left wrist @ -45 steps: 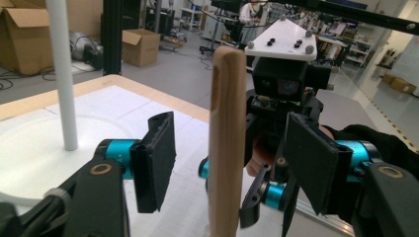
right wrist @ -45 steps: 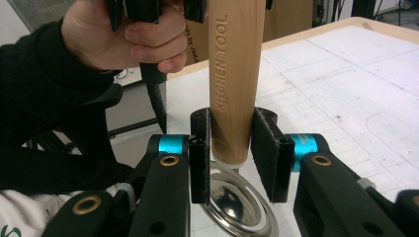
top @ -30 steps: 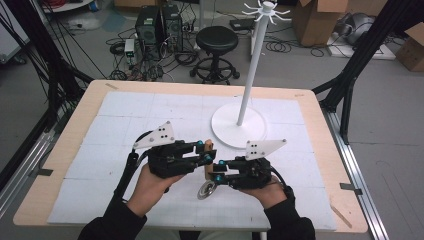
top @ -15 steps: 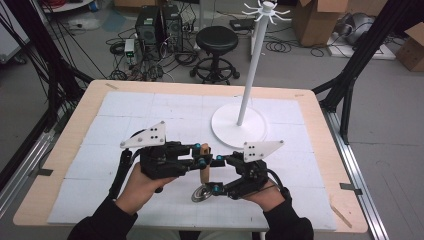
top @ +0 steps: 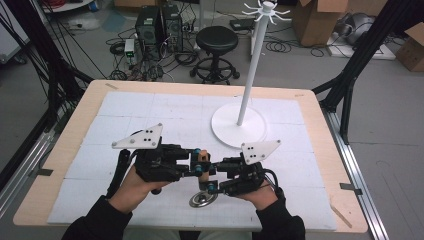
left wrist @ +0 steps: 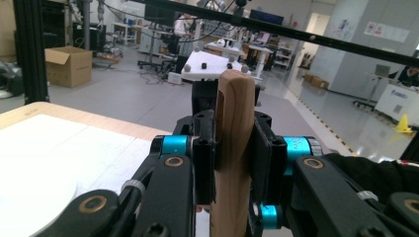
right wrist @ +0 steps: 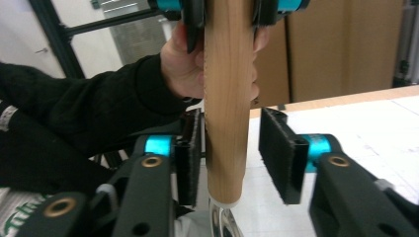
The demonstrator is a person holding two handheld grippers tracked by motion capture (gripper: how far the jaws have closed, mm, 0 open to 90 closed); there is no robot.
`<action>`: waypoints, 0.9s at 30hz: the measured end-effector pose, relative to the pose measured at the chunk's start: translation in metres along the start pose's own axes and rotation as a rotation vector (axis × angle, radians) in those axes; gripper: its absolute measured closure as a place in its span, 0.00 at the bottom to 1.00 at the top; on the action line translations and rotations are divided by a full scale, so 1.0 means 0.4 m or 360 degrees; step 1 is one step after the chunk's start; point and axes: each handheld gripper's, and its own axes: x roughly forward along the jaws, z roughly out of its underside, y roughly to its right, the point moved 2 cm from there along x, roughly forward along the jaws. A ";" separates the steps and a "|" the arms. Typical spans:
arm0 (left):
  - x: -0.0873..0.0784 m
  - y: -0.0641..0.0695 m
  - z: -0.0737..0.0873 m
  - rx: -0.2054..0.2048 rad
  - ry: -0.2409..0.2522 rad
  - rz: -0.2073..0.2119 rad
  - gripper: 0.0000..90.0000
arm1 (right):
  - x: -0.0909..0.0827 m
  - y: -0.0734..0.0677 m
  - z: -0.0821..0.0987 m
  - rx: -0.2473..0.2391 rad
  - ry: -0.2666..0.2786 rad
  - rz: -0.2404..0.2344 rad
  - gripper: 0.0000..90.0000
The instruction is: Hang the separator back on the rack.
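Near the table's front edge: a wooden-handled utensil [top: 202, 172] held upright.
Its pale wood handle tops a shiny metal head; left gripper [top: 199, 162] clamps the handle, right gripper [top: 207, 181] jaws just closing, one pad apart.

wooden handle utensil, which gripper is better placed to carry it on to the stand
Left. The left gripper is clamped on the wooden handle; the right gripper has one pad apart from it.

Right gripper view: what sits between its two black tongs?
The wooden handle of a metal-ended utensil stands upright between them, close against one pad with a visible gap to the other; the left gripper clamps it higher up.
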 end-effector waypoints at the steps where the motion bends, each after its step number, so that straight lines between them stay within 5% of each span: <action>1: 0.000 0.001 0.000 -0.0001 0.0004 0.0005 0.82 | 0.002 0.000 0.001 -0.0006 -0.0005 -0.0011 0.72; 7: -0.006 0.001 -0.001 0.0025 -0.0001 -0.0030 0.82 | 0.007 -0.004 0.002 0.0015 0.0000 -0.0028 0.80; 8: -0.008 0.001 0.000 0.0041 0.0007 -0.0052 0.80 | 0.007 -0.003 0.001 0.0031 -0.0001 -0.0010 0.80; 9: -0.012 0.000 0.000 0.0037 0.0018 -0.0102 0.67 | 0.006 -0.002 0.000 0.0052 -0.0001 0.0016 0.80; 11: -0.028 -0.004 0.001 0.0041 0.0030 -0.0186 0.49 | 0.001 0.002 -0.001 0.0067 0.0007 0.0080 0.80; 16: -0.110 -0.019 0.022 0.0027 0.0057 -0.0380 0.33 | -0.021 0.015 -0.008 0.0094 0.0017 0.0278 0.81; 20: -0.196 -0.039 0.077 -0.0022 0.0080 -0.0547 0.20 | -0.044 0.024 -0.033 0.0060 0.0074 0.0449 0.81; 27: -0.326 -0.067 0.170 -0.0061 0.0087 -0.0816 0.19 | -0.096 0.079 -0.116 0.0026 0.0128 0.0722 0.81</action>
